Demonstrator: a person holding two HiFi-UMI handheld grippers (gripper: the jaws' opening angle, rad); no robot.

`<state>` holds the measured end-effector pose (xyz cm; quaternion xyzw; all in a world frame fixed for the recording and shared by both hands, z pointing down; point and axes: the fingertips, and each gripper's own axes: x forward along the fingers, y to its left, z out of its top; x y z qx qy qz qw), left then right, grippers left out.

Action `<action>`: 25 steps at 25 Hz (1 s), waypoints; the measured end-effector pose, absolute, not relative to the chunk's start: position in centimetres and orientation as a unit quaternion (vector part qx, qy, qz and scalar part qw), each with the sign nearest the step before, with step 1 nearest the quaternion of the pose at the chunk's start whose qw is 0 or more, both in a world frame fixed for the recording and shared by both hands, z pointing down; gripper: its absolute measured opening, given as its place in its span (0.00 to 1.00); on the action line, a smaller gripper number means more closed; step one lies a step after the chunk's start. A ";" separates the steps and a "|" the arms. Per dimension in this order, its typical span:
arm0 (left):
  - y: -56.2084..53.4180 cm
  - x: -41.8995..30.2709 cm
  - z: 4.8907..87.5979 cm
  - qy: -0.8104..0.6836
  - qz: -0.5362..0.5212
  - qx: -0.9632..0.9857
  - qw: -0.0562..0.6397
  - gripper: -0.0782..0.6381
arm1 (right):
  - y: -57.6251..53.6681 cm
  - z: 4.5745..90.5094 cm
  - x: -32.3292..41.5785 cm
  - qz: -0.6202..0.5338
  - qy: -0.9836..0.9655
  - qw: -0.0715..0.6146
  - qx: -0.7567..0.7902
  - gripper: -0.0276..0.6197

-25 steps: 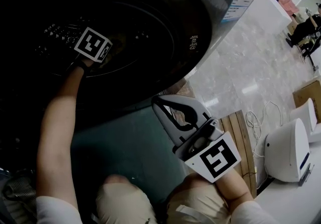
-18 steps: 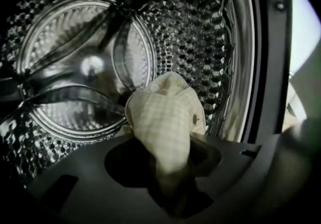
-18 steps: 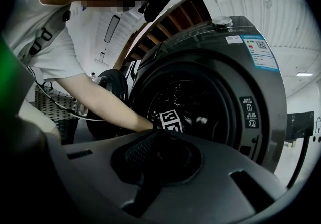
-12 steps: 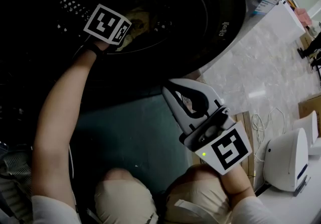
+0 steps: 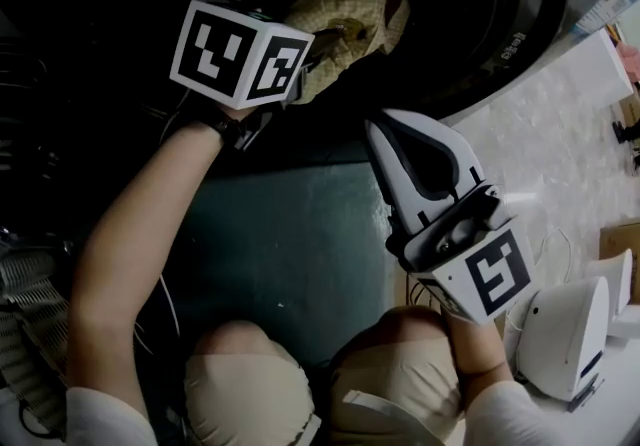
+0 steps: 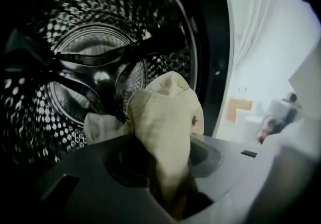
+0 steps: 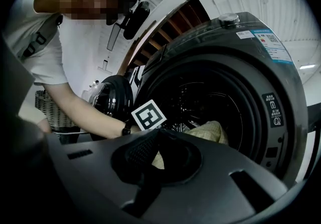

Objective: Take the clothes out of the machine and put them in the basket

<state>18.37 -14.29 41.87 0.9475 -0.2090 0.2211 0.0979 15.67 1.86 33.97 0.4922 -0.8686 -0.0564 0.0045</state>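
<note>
A crumpled beige garment (image 5: 352, 6) hangs at the mouth of the dark washing machine (image 5: 505, 46). My left gripper (image 5: 308, 52) is shut on it, and the marker cube hides the jaws in the head view. In the left gripper view the cloth (image 6: 164, 117) bulges up from between the jaws, in front of the steel drum (image 6: 70, 67). My right gripper (image 5: 388, 132) is shut and empty, and it is held level below the opening. From the right gripper view (image 7: 158, 133) I see the garment (image 7: 210, 131) at the drum's lip.
A wicker basket (image 7: 47, 108) stands to my left, seen again at the head view's lower left edge (image 5: 25, 334). The machine's round door (image 7: 111, 98) hangs open on that side. A white appliance (image 5: 565, 334) and cables lie on the floor at the right.
My left gripper has come up and out of the drum toward me, and it has drawn the beige garment into view at the opening. The right gripper has drifted slightly up and to the right.
</note>
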 end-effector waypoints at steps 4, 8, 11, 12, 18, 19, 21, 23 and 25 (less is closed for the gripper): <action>-12.3 16.2 40.9 -0.210 0.178 0.955 0.106 0.35 | 1.5 33.1 14.6 -0.052 -0.874 -0.021 0.484 0.07; -10.6 14.8 39.2 -0.209 0.160 0.960 0.094 0.35 | 1.2 32.8 13.9 -0.067 -0.877 -0.015 0.475 0.07; -9.3 13.5 37.5 -0.203 0.115 0.965 0.115 0.35 | 1.0 31.9 13.3 -0.076 -0.881 -0.031 0.467 0.07; -8.8 13.0 37.1 -0.202 0.098 0.966 0.126 0.35 | 0.9 31.6 13.2 -0.079 -0.881 -0.036 0.465 0.07; -6.3 10.6 36.8 -0.207 0.043 0.963 0.166 0.35 | 0.9 31.8 13.6 -0.088 -0.881 -0.026 0.465 0.07; -5.9 10.4 36.8 -0.207 0.035 0.962 0.173 0.35 | 0.9 31.8 13.6 -0.089 -0.881 -0.024 0.464 0.07; -5.2 9.8 36.6 -0.205 0.019 0.960 0.191 0.35 | 1.0 31.7 13.6 -0.092 -0.882 -0.023 0.462 0.07; -4.8 9.1 35.9 -0.202 0.003 0.958 0.205 0.35 | 1.0 31.4 13.6 -0.091 -0.881 -0.028 0.463 0.07; -4.6 8.5 35.2 -0.206 -0.012 0.954 0.218 0.35 | 1.1 31.1 13.7 -0.080 -0.882 -0.036 0.464 0.07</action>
